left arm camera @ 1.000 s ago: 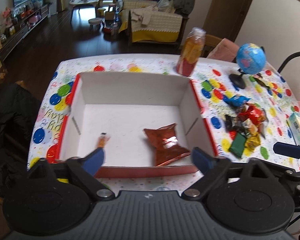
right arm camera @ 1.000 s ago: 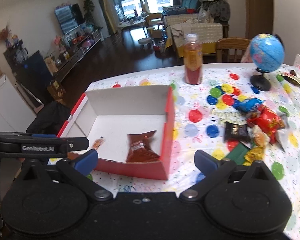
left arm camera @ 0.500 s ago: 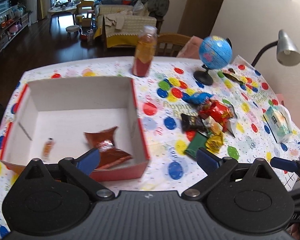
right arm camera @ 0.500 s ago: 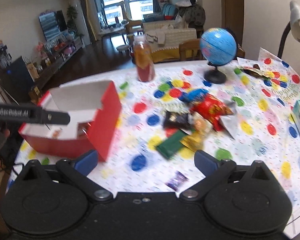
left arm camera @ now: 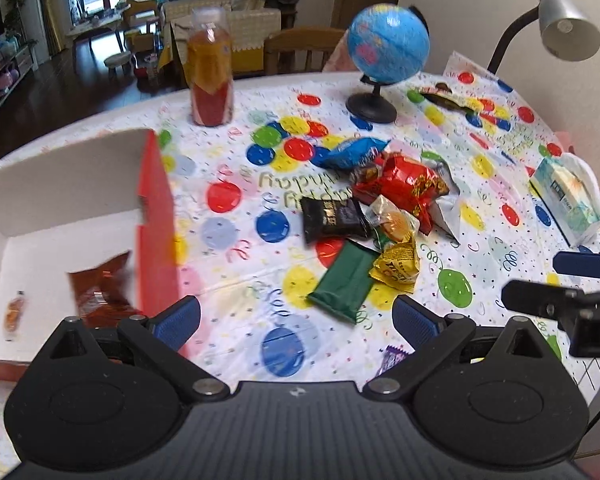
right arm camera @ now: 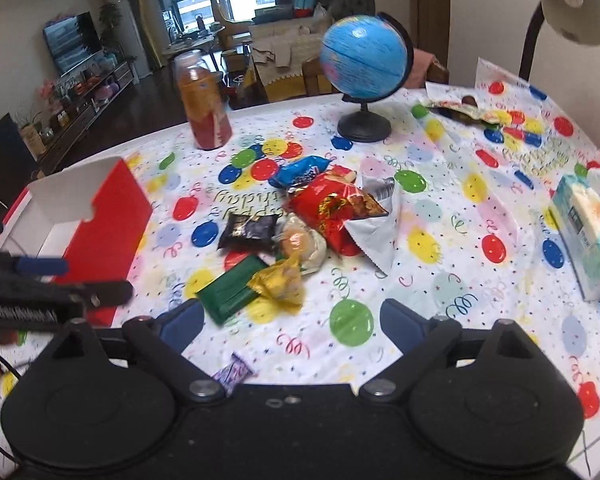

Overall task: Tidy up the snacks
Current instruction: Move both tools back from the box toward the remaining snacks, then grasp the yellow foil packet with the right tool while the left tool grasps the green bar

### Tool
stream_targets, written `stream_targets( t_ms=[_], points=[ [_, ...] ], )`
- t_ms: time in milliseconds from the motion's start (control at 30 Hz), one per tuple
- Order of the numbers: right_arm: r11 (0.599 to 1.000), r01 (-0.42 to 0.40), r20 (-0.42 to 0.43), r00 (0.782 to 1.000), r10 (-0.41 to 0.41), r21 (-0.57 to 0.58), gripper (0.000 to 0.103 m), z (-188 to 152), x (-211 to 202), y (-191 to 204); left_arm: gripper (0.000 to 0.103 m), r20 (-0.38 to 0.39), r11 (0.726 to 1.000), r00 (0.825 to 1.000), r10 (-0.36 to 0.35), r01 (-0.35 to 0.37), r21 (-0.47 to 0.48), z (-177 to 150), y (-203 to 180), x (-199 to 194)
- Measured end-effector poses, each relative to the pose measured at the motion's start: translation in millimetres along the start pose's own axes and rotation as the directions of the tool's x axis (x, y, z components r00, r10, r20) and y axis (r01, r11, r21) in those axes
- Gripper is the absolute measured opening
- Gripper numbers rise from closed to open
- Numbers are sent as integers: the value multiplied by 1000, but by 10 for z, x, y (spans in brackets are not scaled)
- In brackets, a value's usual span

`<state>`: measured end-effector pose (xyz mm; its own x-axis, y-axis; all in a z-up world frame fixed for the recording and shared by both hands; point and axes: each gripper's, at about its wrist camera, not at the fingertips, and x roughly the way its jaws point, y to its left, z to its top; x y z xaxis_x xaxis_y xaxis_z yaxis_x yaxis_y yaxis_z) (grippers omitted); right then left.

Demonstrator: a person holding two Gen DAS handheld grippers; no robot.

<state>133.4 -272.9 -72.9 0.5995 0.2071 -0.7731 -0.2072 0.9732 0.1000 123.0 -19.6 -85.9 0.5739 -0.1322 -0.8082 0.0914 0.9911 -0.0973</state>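
My left tongs (left arm camera: 296,318) stand wide apart with nothing between the blue pads, hanging over the balloon-print cloth of the worktop (left arm camera: 228,248). My right tongs (right arm camera: 288,320) are spread wide too and grip nothing; their jaws have just been closing a little, still with only the cloth below the gap. In the right view the left tongs cross the left edge, and in the left view the right tongs poke in from the right edge.

Nearest to me, just below the right tongs' gap, a small purple wrapped sweet (right arm camera: 232,372) lies alone on the cloth. Just past both pairs of tongs lies a flat green packet (left arm camera: 346,280), with a crumpled yellow wrapper (left arm camera: 398,266) touching its far right corner. Behind those sit a black packet (left arm camera: 332,216) and a clear-wrapped bun (right arm camera: 300,240), then a big red bag (left arm camera: 404,184) leaning on a silvery torn bag (right arm camera: 376,236), and a blue packet (left arm camera: 356,152) at the far end of the heap.

To my left the red cardboard box (left arm camera: 154,216), white inside, holds a red-brown sachet (left arm camera: 100,284) and a tiny orange sweet (left arm camera: 12,312) on its floor. To my right a tissue pack (right arm camera: 588,232) lies near the worktop's edge.

Farther back stand a bottle (left arm camera: 210,72) of orange-red drink and a blue globe (right arm camera: 364,60) on a black foot, well apart. Another opened wrapper (right arm camera: 460,110) lies beyond the globe, under a grey desk lamp (left arm camera: 568,28).
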Motion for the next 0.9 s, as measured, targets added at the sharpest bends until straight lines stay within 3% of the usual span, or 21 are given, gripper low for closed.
stream_targets(
  t_ms=[200,433,600,667,833,900],
  points=[
    [999,-36,-50,998,38,31,87,146,374,-145,102,-64,1000,998,-10,11,23,48,-192,444],
    [989,-77,-121,988,93,128,78,335,846,-235,101,-61,998,998,27,-24,60,42,-293,785],
    [981,-92,-181,976,123,169,66,356,1142,-223,93,-87,994,996,23,-13,107,40,-351,982],
    [978,-102,-193,971,137,183,66,356,1211,-208,88,-101,993,995,15,-3,119,42,-365,1051],
    [981,-96,-225,965,133,169,66,375,1320,-146,86,-112,979,994,-4,27,201,31,-466,1168],
    [981,-98,-232,963,137,169,64,377,1355,-135,80,-125,977,992,-5,32,211,35,-483,1226]
  ],
)
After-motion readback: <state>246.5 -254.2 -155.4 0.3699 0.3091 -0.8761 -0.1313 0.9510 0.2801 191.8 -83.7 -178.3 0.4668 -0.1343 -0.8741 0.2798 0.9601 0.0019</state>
